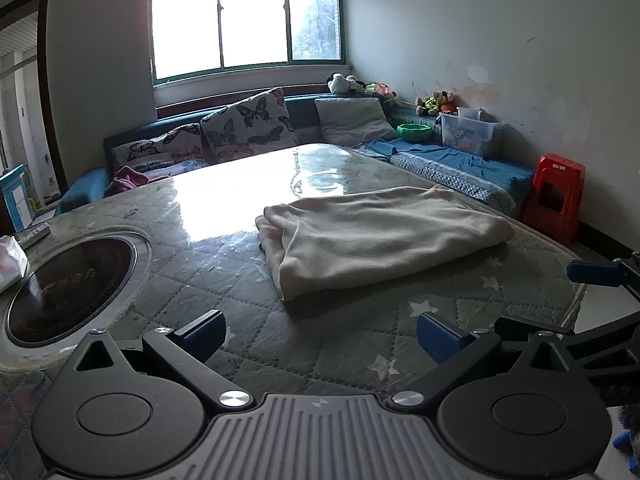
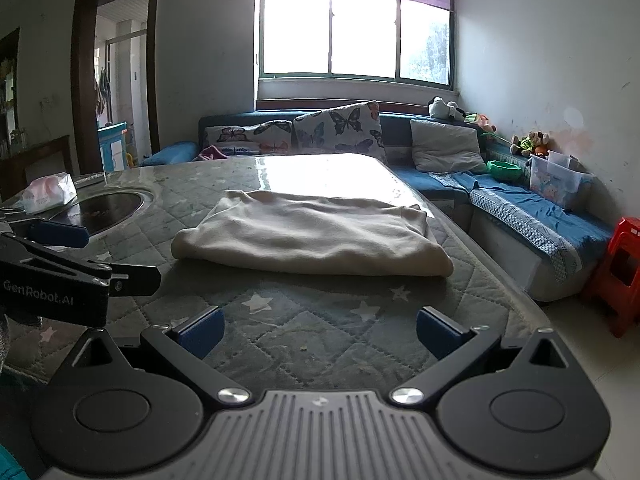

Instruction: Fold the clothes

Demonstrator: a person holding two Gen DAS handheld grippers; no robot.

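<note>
Cream garment (image 1: 384, 236) was laid folded on quilted table (image 1: 280, 344), mid-right | both left gripper (image 1: 320, 334) and right gripper (image 2: 320, 332) were held spread, empty | hotplate (image 1: 68, 284), tissue pack (image 2: 48, 192) were seen leftward, apart.

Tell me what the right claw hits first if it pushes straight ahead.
Probably the folded cream garment. The right claw is open, empty and aimed at its near folded edge, with only bare quilted table cover between. Depth is hard to judge here.

Left gripper (image 1: 320, 336) and right gripper (image 2: 320, 334) hover, jaws spread, empty.
</note>
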